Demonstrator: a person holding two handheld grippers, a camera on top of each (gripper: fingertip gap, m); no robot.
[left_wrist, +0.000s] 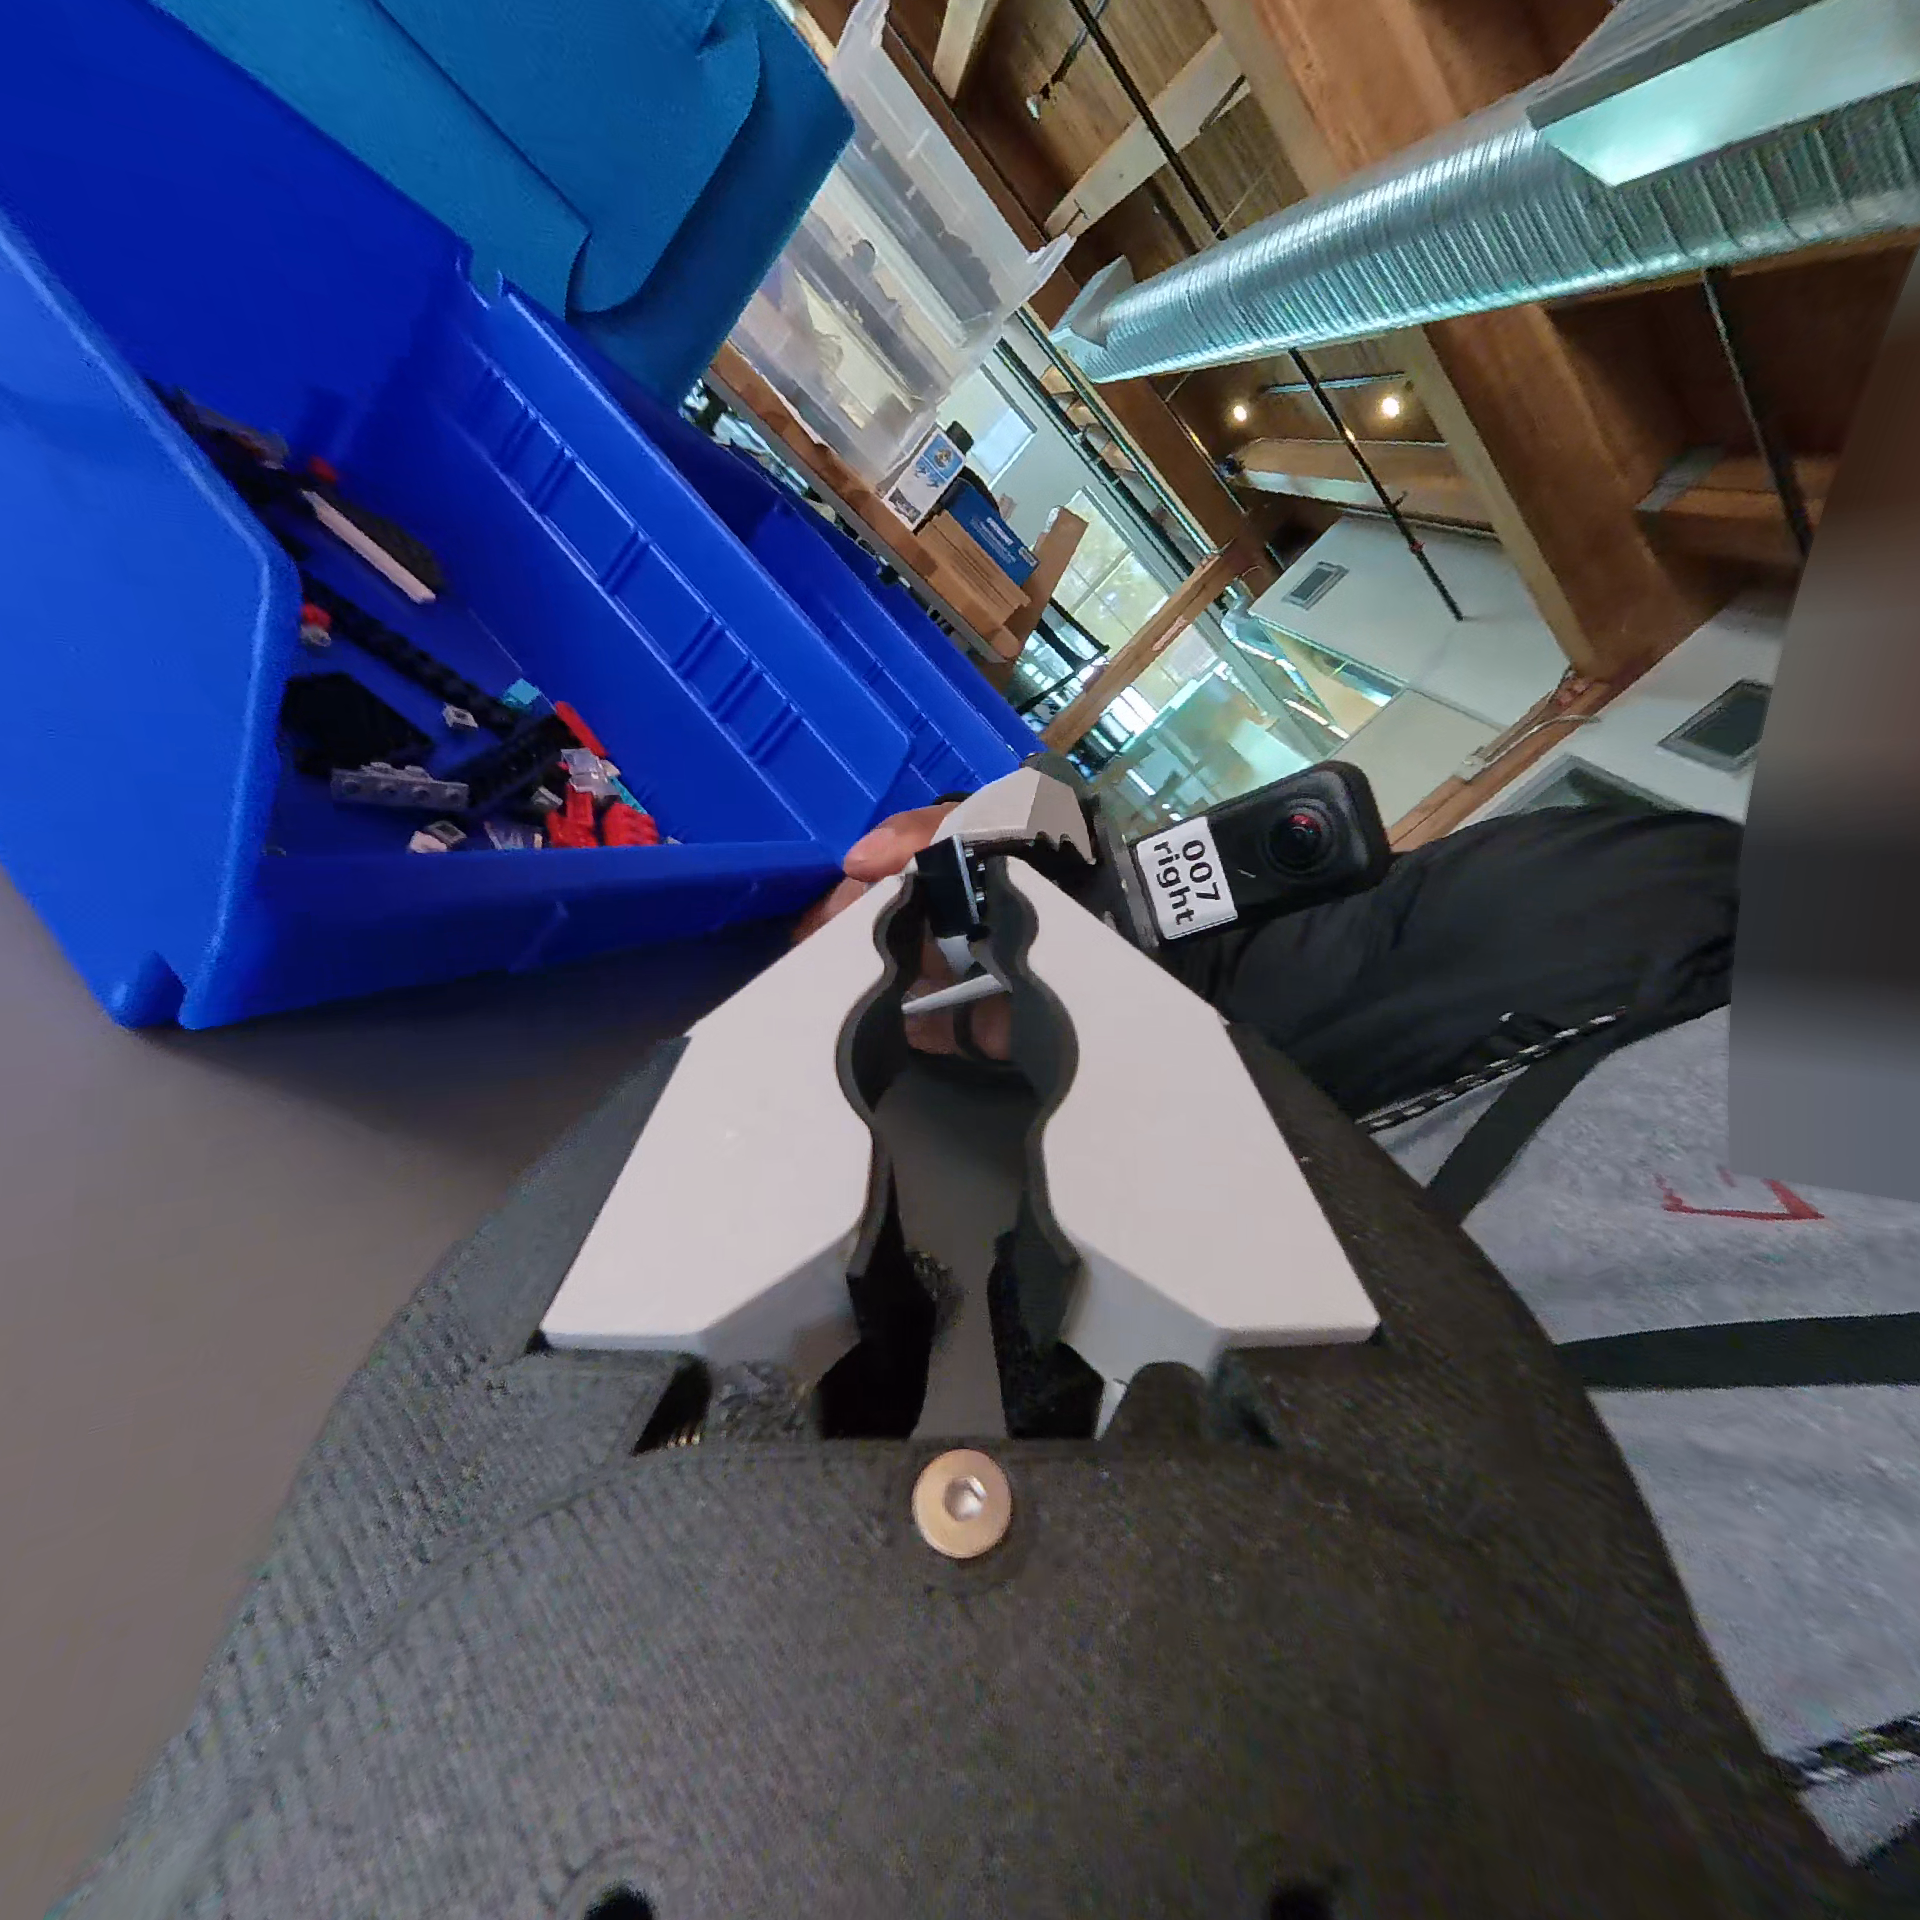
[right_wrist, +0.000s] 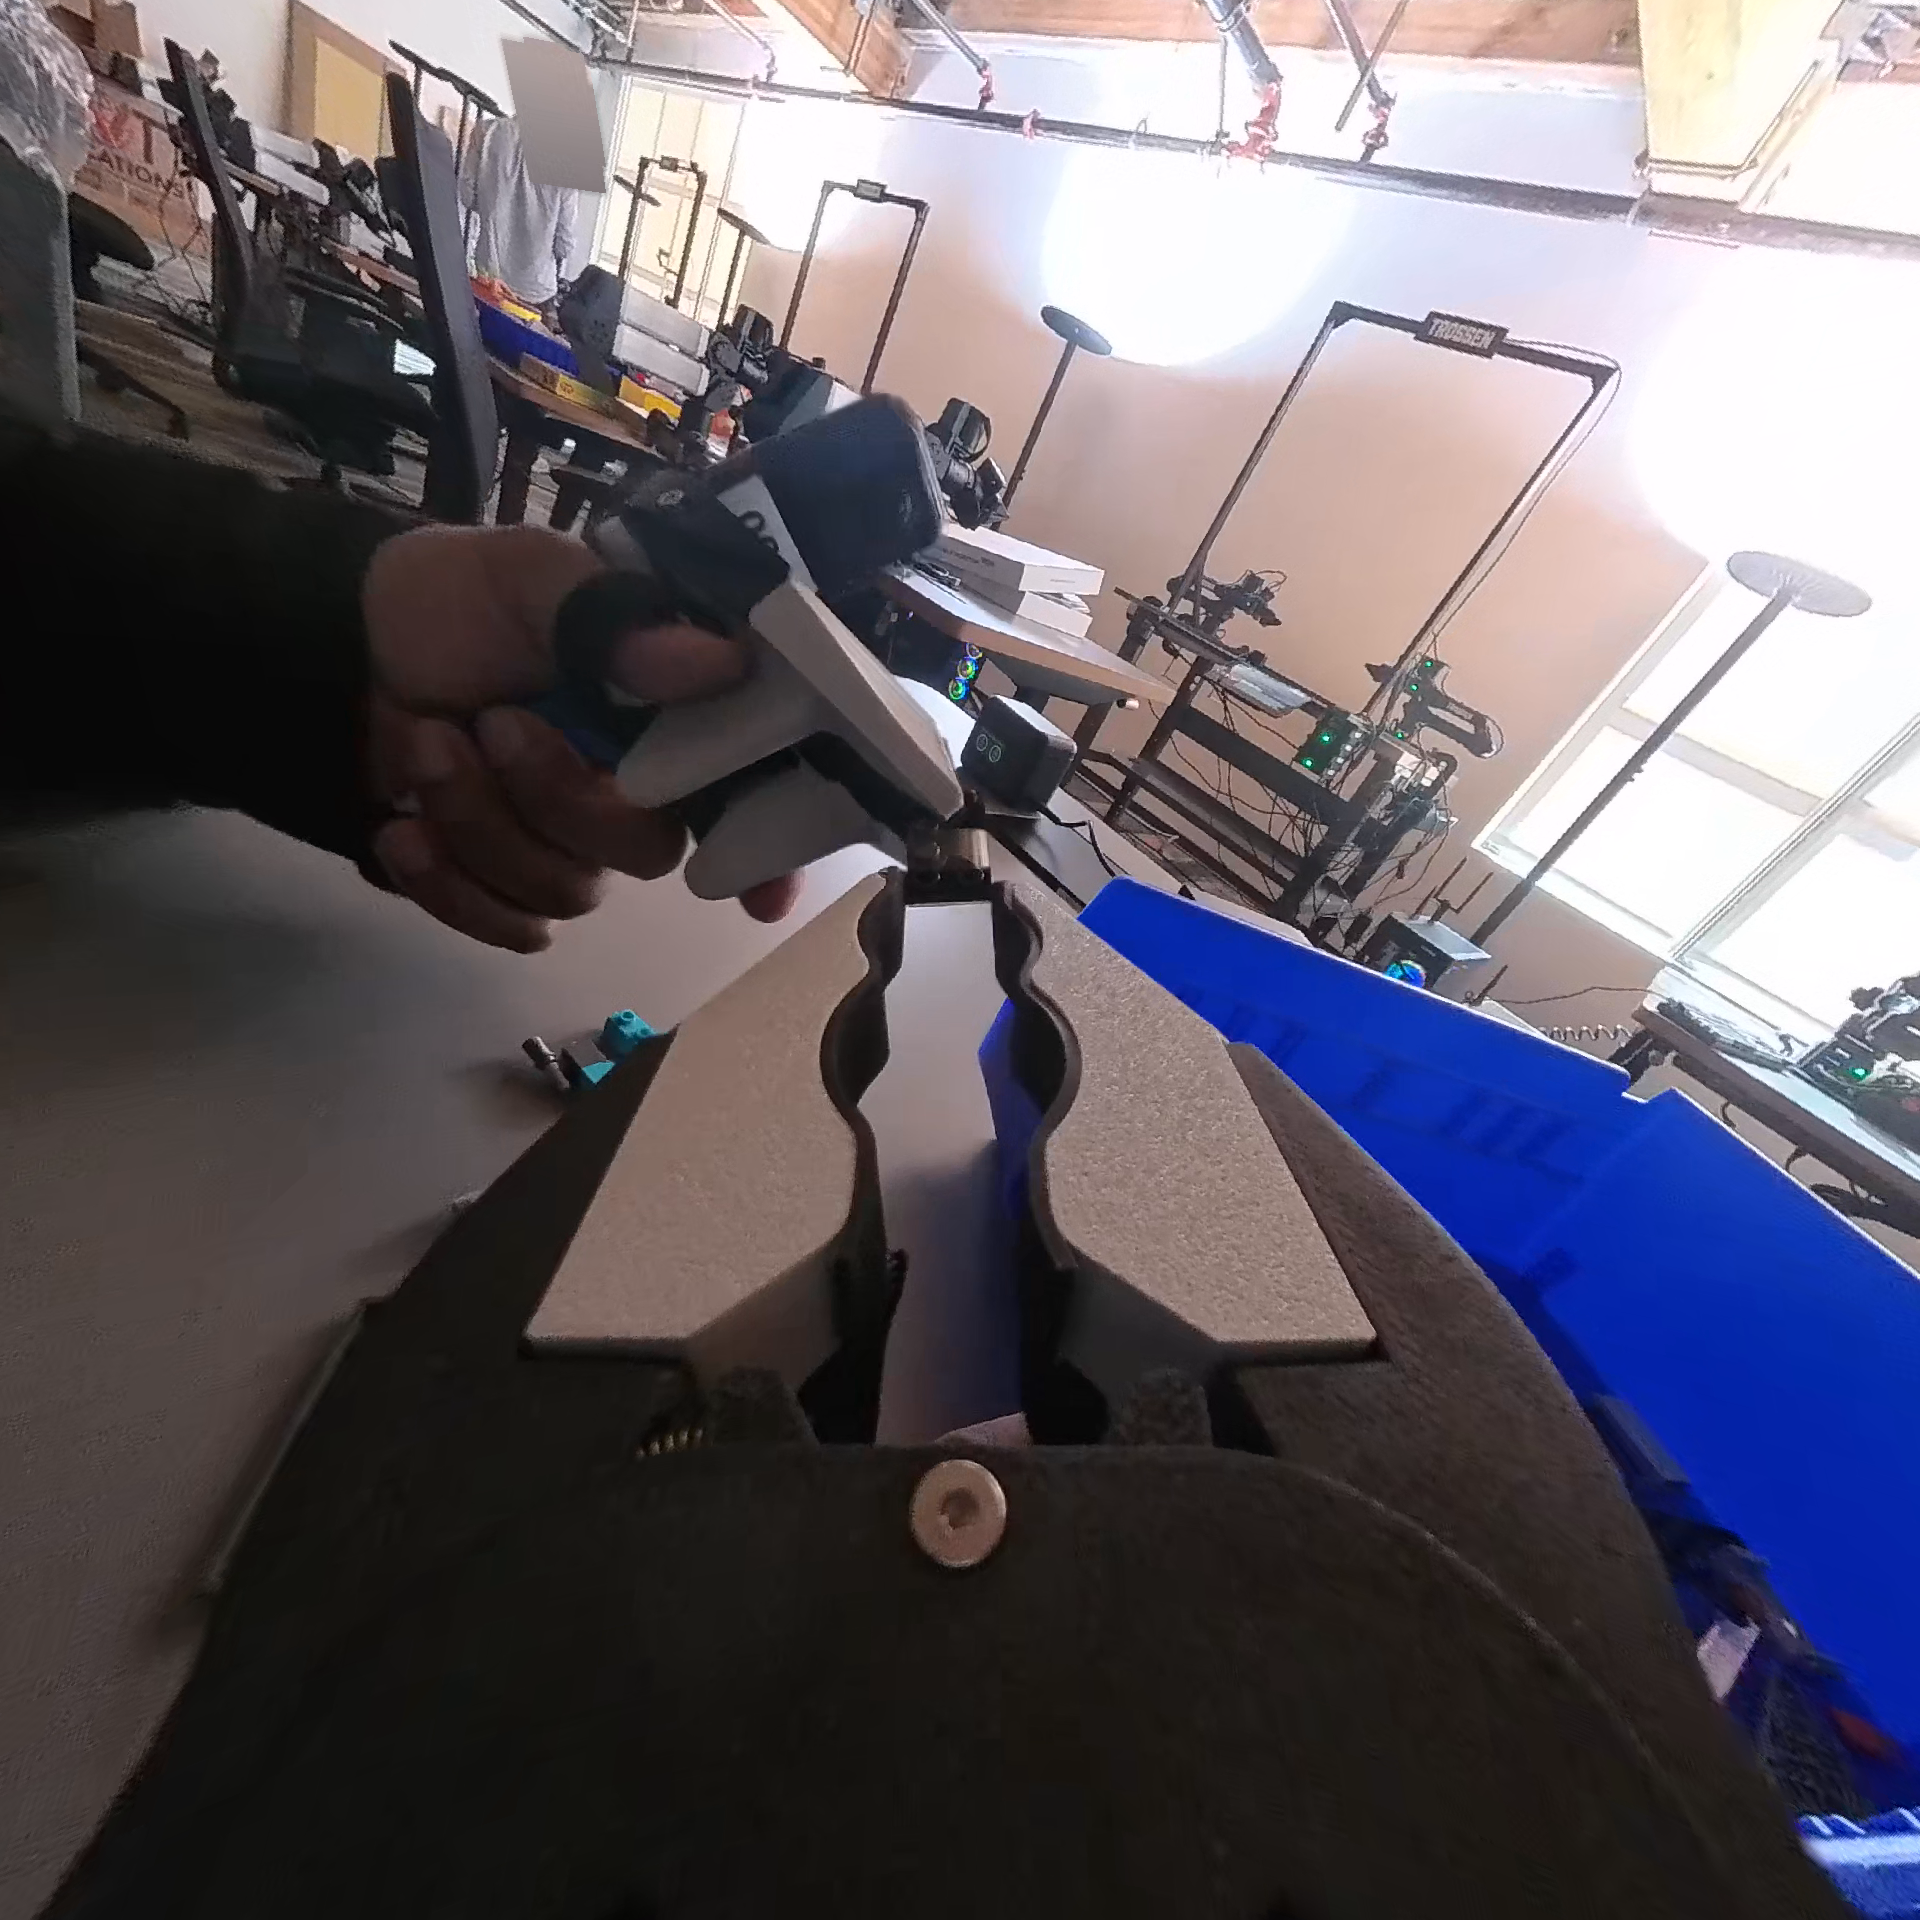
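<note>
My left gripper (left_wrist: 951, 883) is shut on a small black brick (left_wrist: 954, 896), held above the grey table (left_wrist: 208, 1195). A white part (left_wrist: 951, 997) hangs under the brick. My right gripper (right_wrist: 943, 899) meets it tip to tip and is closed on a small dark brick piece (right_wrist: 940, 881) at the same spot. In the right wrist view, a hand (right_wrist: 499, 727) holds the left gripper (right_wrist: 951, 821), whose tip touches that piece from above. In the left wrist view, the right gripper (left_wrist: 1023, 821) comes in from the upper right, its camera (left_wrist: 1288, 831) behind it.
A blue bin (left_wrist: 520, 883) with several loose black, red, grey and teal bricks (left_wrist: 499, 769) stands at the left; it also shows in the right wrist view (right_wrist: 1455, 1143). Teal pieces (right_wrist: 623, 1039) and a small grey piece (right_wrist: 545, 1055) lie on the table. A clear plastic box (left_wrist: 904, 260) stands behind. My left and right fingertips are right by each other.
</note>
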